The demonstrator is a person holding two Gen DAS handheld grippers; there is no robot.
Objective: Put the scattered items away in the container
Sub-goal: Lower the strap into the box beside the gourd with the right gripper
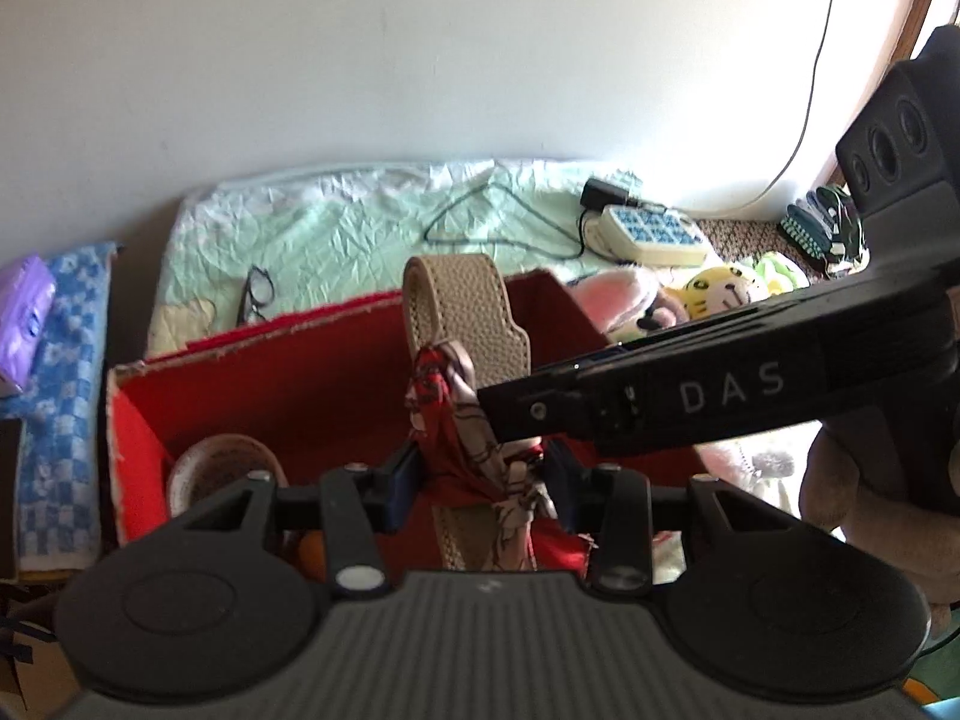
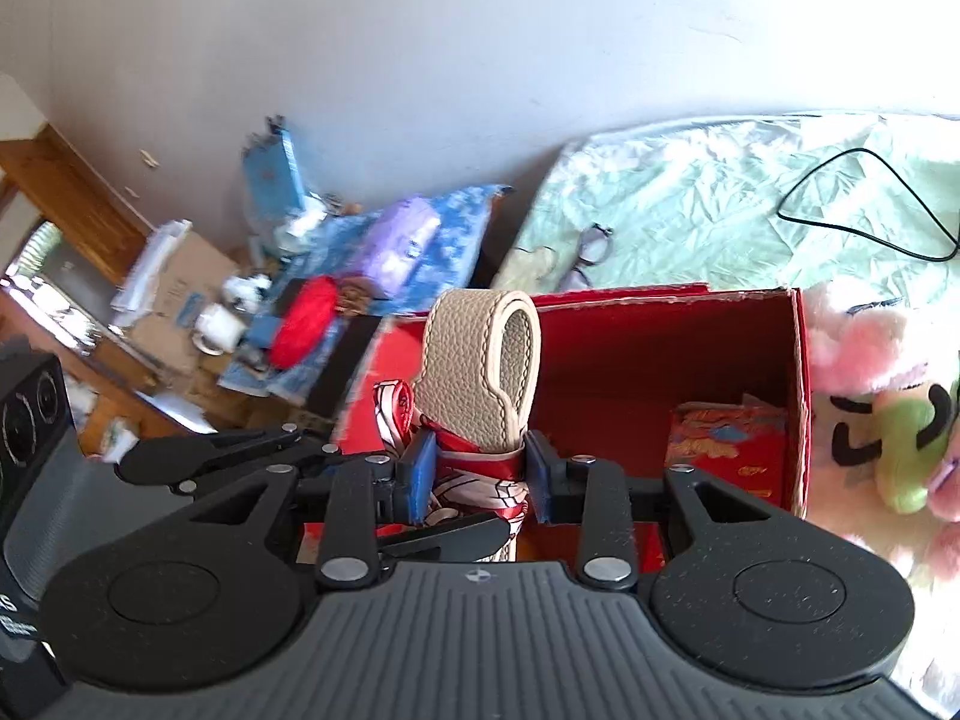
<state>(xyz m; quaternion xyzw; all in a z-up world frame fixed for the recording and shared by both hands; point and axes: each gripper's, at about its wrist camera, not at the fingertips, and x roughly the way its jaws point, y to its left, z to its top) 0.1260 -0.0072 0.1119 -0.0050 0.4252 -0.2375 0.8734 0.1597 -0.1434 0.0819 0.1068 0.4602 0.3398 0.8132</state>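
A beige leather strap (image 1: 459, 312) with a red and white patterned scarf (image 1: 474, 450) tied to it stands over an open red box (image 1: 336, 384). My left gripper (image 1: 480, 474) is shut on the strap and scarf. My right gripper (image 2: 480, 474) is shut on the same strap (image 2: 474, 360) and scarf (image 2: 474, 480), above the red box (image 2: 672, 348). The right gripper's body (image 1: 720, 384) crosses the left wrist view from the right. A roll of tape (image 1: 222, 468) lies inside the box at the left. A red printed packet (image 2: 726, 438) lies inside it at the right.
The box sits on a bed with a pale green sheet (image 1: 360, 222). Glasses (image 1: 255, 294), a black cable (image 1: 510, 222) and a blue-patterned device (image 1: 654, 234) lie on it. Plush toys (image 2: 888, 408) crowd the box's right. A blue checked towel (image 1: 60, 396) and purple pack (image 1: 24, 324) lie left.
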